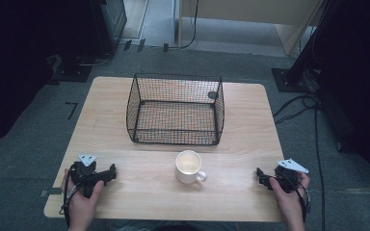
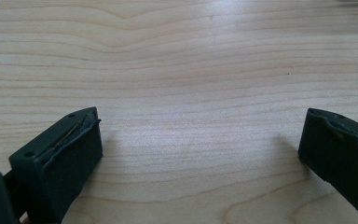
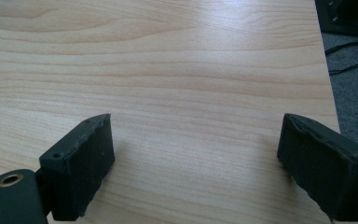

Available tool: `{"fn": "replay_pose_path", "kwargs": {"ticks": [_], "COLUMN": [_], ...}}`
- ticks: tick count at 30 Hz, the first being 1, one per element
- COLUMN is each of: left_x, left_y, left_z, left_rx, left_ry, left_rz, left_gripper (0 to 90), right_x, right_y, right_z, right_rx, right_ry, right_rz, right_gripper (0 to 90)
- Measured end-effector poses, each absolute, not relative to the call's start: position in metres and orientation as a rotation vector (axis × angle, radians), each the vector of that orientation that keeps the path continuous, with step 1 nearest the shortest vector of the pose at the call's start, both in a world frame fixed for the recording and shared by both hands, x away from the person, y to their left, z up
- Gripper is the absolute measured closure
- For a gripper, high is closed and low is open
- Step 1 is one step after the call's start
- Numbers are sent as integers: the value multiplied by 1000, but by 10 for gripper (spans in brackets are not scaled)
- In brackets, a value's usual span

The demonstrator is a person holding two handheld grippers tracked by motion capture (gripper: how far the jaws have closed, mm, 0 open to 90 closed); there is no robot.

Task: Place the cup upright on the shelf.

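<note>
A white mug (image 1: 190,166) stands upright near the table's front middle, handle toward the lower right. Behind it sits a black wire basket (image 1: 175,109) with nothing in it. My left gripper (image 1: 107,174) rests at the front left of the table, held in a hand, well left of the mug. Its jaws stand wide apart over bare wood, so the left gripper (image 2: 200,135) is open. My right gripper (image 1: 261,176) lies at the front right, near the table's edge. The right gripper (image 3: 196,140) is open too, with only wood between its pads.
The light wooden table (image 1: 111,130) stands on grey carpet. Cables (image 1: 298,108) run over the floor at the right, near a dark stand base (image 1: 289,79). In the right gripper view the table's right edge (image 3: 328,88) and the floor lie close by.
</note>
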State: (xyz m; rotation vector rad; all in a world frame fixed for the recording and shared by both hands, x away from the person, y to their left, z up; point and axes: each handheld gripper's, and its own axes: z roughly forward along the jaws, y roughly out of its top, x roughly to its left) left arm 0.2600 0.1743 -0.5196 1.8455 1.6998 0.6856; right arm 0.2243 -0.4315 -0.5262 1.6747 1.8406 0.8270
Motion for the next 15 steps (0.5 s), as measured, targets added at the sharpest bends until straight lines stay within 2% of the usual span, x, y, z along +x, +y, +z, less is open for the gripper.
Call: {"fn": "replay_pose_path", "kwargs": {"ticks": [15], "left_x": [260], "left_y": [174], "left_z": [-520], "left_rx": [1846], "left_ry": [1700], "left_rz": [686], "left_gripper": [0], "right_x": [221], "right_y": [-414], "right_z": [-505], "right_rx": [1628], "right_ry": [1834], "right_rz": [945], "right_gripper": [123]}}
